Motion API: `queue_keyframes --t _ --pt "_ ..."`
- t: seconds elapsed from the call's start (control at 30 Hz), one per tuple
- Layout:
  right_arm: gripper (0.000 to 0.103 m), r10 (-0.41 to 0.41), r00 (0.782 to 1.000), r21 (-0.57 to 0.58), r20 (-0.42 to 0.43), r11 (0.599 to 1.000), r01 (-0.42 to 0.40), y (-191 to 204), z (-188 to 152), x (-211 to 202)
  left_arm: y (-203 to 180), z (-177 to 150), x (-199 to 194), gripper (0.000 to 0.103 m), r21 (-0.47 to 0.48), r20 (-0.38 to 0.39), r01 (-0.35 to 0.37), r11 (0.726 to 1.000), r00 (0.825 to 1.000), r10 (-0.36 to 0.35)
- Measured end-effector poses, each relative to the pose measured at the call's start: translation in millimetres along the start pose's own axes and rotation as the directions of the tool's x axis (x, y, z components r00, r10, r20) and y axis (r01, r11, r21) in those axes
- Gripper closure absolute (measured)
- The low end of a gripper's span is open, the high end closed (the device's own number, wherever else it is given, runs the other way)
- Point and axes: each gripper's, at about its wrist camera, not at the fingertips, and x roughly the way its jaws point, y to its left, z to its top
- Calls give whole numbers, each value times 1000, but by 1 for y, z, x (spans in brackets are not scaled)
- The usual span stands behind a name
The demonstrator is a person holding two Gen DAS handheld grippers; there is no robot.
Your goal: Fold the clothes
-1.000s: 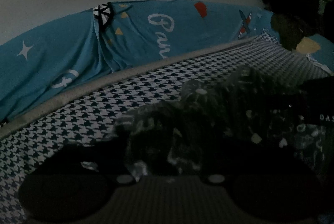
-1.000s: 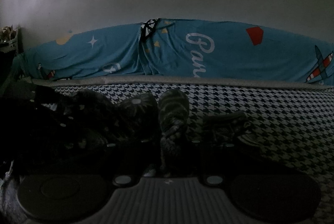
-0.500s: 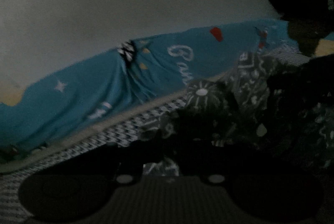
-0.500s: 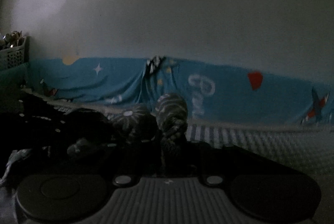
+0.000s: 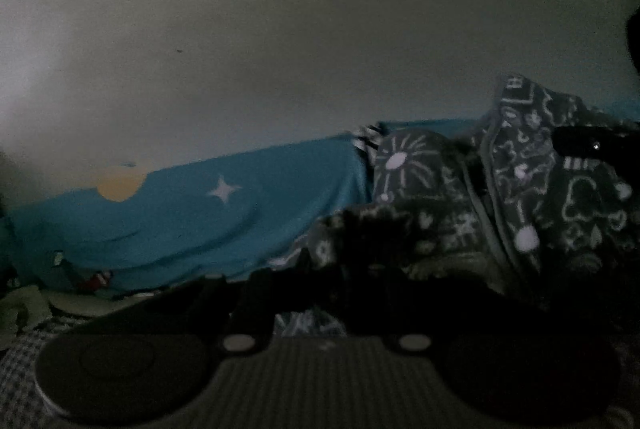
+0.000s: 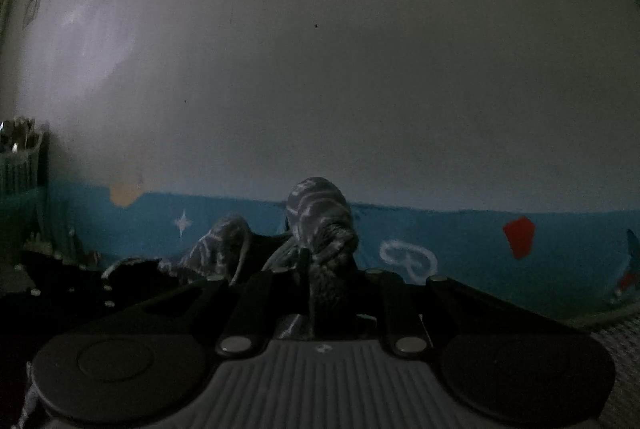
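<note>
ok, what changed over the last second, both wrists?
Left tongs closed on the patterned garment; both tongs lifted it off the houndstooth bedding, views tilting up to the wall. Right tongs kept their grip on a bunched fold. The blue sheet stayed put.

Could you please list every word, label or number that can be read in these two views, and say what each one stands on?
White script on the blue printed sheet, right wrist view: only a looping first letter shows, perhaps "P"; the right gripper hides the rest.
White markings on the dark patterned garment, left wrist view: doodles, too blurred to read as words.
Nothing else legible; no numbers or brand labels.
</note>
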Motion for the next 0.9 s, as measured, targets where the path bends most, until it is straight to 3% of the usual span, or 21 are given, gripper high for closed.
queue_keyframes --t 0.3,0.43,0.53,0.57,0.63,0.77,0.9 --pt "88 39 998 111 49 993 -44 -1 19 66 4 19 43 90 -32 23 -110 993 994 111" --pt "85 70 998 115 -5 991 -69 -3 7 101 12 15 77 89 -67 -49 -143 987 989 140" --pt "57 52 996 132 -69 990 -42 -10 -8 120 19 4 102 74 -102 -130 -181 978 977 167" --pt "54 50 996 145 -72 989 -39 -14 -9 122 20 0 109 68 -96 -150 -201 975 971 186" --pt "54 52 996 172 -69 984 -39 -23 -7 122 21 -2 111 61 -92 -154 -216 972 967 201" --pt "54 26 999 211 -36 977 -17 -38 6 108 18 4 89 23 -125 -103 -226 966 971 214" --pt "54 0 999 193 -37 981 7 -50 13 89 21 14 78 19 -120 -75 -183 976 982 175"
